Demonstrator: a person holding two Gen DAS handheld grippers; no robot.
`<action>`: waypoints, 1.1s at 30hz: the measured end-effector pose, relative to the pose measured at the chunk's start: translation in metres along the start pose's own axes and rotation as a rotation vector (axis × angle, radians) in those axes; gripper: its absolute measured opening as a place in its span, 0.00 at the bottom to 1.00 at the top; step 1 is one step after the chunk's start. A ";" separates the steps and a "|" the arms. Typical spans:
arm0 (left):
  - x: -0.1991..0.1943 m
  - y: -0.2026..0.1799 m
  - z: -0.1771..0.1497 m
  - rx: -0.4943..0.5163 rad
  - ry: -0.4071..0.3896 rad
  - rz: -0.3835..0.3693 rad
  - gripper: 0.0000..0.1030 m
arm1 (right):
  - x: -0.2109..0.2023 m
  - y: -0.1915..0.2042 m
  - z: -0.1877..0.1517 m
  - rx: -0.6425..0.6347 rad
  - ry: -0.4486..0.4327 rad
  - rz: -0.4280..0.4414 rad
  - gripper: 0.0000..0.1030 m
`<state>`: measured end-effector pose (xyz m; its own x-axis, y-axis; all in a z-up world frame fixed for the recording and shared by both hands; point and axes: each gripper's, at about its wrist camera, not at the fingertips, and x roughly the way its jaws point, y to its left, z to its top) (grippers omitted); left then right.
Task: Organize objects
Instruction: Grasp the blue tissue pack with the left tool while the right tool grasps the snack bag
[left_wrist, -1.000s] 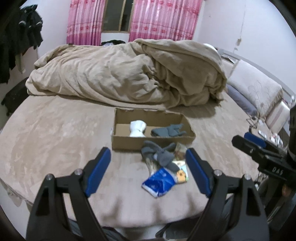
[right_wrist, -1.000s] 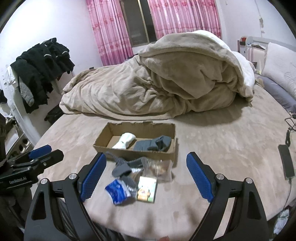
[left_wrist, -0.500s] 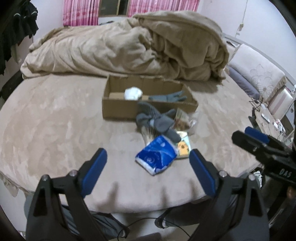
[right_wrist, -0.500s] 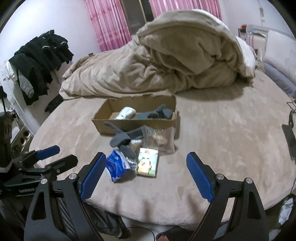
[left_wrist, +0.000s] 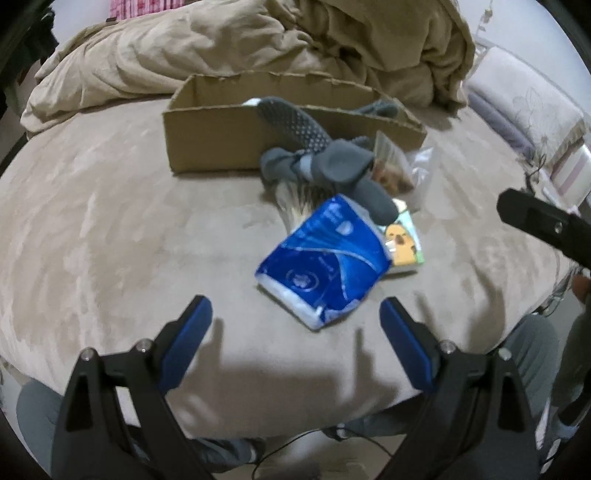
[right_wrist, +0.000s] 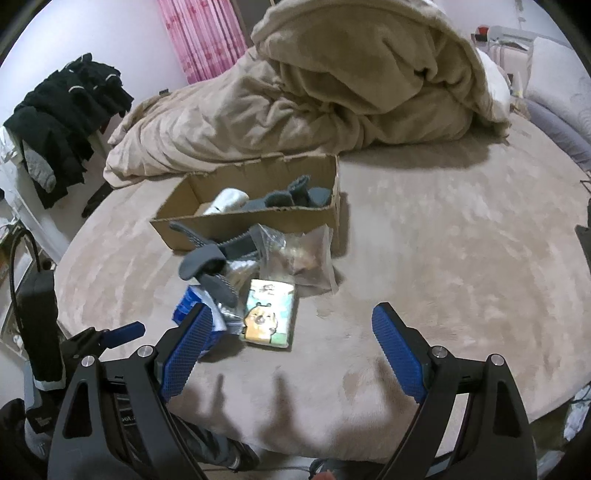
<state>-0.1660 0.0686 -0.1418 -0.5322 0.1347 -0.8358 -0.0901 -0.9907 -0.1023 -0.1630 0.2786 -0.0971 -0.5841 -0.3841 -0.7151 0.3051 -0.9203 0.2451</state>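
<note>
A blue tissue pack (left_wrist: 325, 258) lies on the bed just beyond my open, empty left gripper (left_wrist: 295, 332). Next to it lie a card pack with a yellow cartoon (left_wrist: 404, 242), grey gloves (left_wrist: 325, 158) and a clear snack bag (left_wrist: 395, 166). Behind them stands an open cardboard box (left_wrist: 218, 144) holding a white item and a grey glove. My right gripper (right_wrist: 291, 339) is open and empty, close in front of the card pack (right_wrist: 269, 314). The snack bag (right_wrist: 306, 258), gloves (right_wrist: 210, 258), tissue pack (right_wrist: 184, 306) and box (right_wrist: 240, 221) also show there.
A rumpled beige duvet (right_wrist: 332, 92) fills the far side of the bed. Pillows (left_wrist: 524, 107) lie at the right. Dark clothes (right_wrist: 62, 110) hang at the left. The bed's front edge (right_wrist: 332, 443) is right below both grippers.
Both grippers have moved forward and down toward the pile of objects, which now looks larger and closer. Both stay open. The objects have not moved.
</note>
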 end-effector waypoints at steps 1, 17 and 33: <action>0.004 -0.001 0.001 0.009 0.001 0.000 0.91 | 0.004 -0.002 0.000 -0.002 0.006 -0.001 0.88; 0.036 -0.003 0.009 0.073 -0.034 -0.027 0.81 | 0.084 -0.013 0.023 0.023 0.088 0.003 0.88; 0.016 0.002 0.003 0.092 -0.072 -0.027 0.54 | 0.114 -0.012 0.034 0.013 0.075 0.015 0.55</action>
<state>-0.1777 0.0684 -0.1540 -0.5874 0.1660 -0.7921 -0.1808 -0.9809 -0.0716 -0.2590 0.2430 -0.1587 -0.5213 -0.3916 -0.7582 0.3033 -0.9155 0.2643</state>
